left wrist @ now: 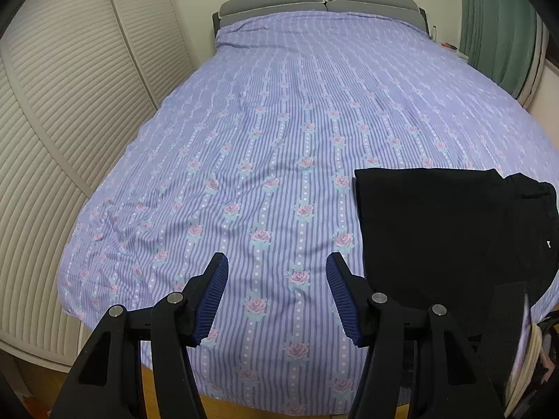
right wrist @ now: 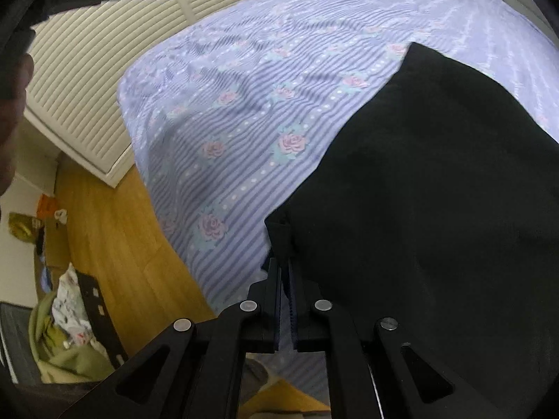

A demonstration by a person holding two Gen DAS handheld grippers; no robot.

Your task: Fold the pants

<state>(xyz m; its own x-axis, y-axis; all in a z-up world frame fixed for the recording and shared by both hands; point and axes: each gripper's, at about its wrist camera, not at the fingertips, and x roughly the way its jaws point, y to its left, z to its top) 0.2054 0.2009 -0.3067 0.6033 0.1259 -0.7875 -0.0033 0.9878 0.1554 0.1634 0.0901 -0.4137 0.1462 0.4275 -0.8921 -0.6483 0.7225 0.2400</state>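
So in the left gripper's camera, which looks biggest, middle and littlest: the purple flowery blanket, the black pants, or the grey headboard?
1. Purple flowery blanket, it fills most of the picture.
2. Black pants.
3. Grey headboard, though it is farthest from the camera, so it may only look small.

The left wrist view looks from the foot of the bed (left wrist: 279,111) along its length toward the headboard (left wrist: 314,0). The right wrist view sits close over the black pants (right wrist: 436,192), tilted leftward. Both share the pants (left wrist: 436,230), bedspread and slatted doors (left wrist: 70,104).
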